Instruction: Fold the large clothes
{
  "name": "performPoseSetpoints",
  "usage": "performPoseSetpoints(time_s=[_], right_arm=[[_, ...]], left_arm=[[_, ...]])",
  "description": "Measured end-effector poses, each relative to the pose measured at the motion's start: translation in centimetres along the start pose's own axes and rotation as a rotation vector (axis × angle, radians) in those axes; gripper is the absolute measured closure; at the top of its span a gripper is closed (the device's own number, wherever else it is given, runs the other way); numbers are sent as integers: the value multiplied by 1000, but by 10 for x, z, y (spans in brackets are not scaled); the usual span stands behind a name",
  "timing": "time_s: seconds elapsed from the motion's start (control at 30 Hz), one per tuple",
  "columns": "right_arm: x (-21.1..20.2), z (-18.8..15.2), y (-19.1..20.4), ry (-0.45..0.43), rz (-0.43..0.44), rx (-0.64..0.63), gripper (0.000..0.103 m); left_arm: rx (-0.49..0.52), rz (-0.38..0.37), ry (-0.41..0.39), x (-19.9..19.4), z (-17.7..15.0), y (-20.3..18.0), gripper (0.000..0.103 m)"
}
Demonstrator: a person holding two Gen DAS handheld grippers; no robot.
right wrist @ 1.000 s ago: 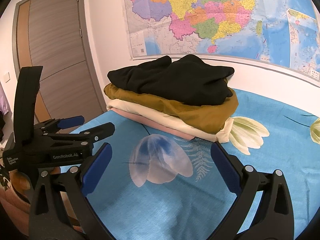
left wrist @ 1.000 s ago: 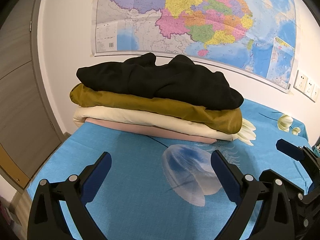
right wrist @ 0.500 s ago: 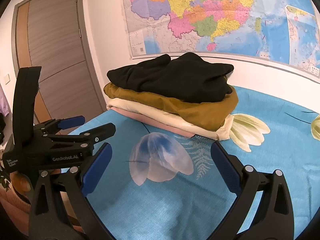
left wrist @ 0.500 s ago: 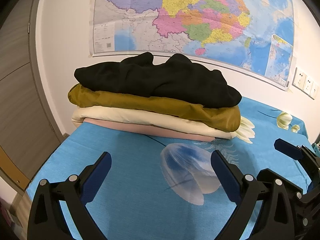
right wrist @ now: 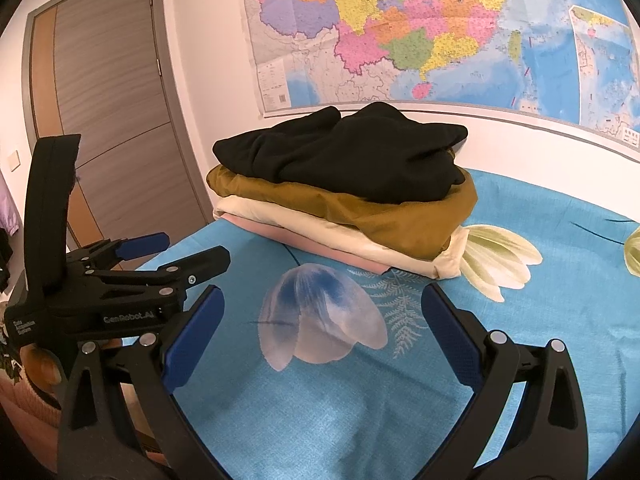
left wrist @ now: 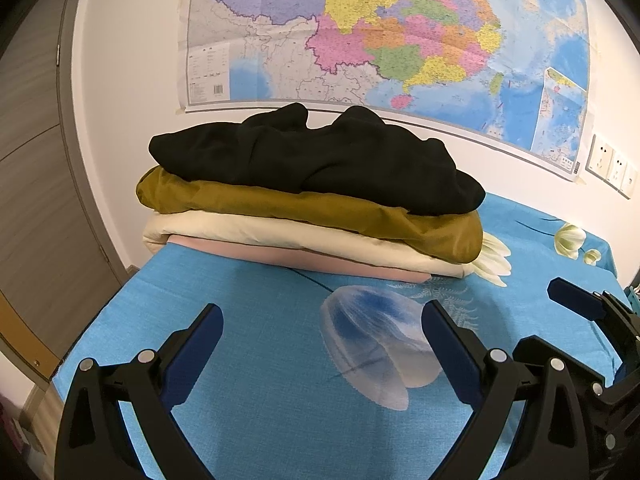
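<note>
A stack of folded clothes stands at the far side of the blue bed sheet [left wrist: 256, 320]: a black garment [left wrist: 320, 160] on top, then an ochre one [left wrist: 320, 208], a cream one [left wrist: 280, 236] and a pink one [left wrist: 288, 254] at the bottom. The stack also shows in the right wrist view, black garment [right wrist: 352, 156] on top. My left gripper [left wrist: 322, 332] is open and empty, held above the sheet short of the stack. My right gripper [right wrist: 322, 316] is open and empty beside it. The left gripper also shows in the right wrist view [right wrist: 156, 256].
A large map [left wrist: 380, 36] hangs on the wall behind the stack. A grey door [right wrist: 108, 120] stands to the left. Wall sockets [left wrist: 610, 166] sit at the right. The sheet's left edge [left wrist: 100, 320] drops off toward the floor.
Both views have shifted slightly; the stack sits a little lower and to the left in the left wrist view. Both grippers stay open and empty.
</note>
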State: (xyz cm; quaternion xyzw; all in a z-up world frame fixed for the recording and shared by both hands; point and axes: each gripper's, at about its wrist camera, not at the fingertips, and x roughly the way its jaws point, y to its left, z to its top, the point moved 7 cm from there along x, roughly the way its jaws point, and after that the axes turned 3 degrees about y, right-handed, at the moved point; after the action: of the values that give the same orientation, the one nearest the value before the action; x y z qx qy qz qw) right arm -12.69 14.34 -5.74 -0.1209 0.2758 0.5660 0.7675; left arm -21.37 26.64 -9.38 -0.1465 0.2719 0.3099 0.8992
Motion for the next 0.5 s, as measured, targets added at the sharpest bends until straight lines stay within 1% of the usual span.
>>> performPoseSetpoints(time_s=[0.4, 0.5], right_arm=[[1, 0, 0, 0, 1, 2, 6], [1, 0, 0, -1, -2, 3, 6]], left_arm=[[-5, 0, 5, 3, 0, 2, 7], [-8, -13, 12, 4, 0, 1, 7]])
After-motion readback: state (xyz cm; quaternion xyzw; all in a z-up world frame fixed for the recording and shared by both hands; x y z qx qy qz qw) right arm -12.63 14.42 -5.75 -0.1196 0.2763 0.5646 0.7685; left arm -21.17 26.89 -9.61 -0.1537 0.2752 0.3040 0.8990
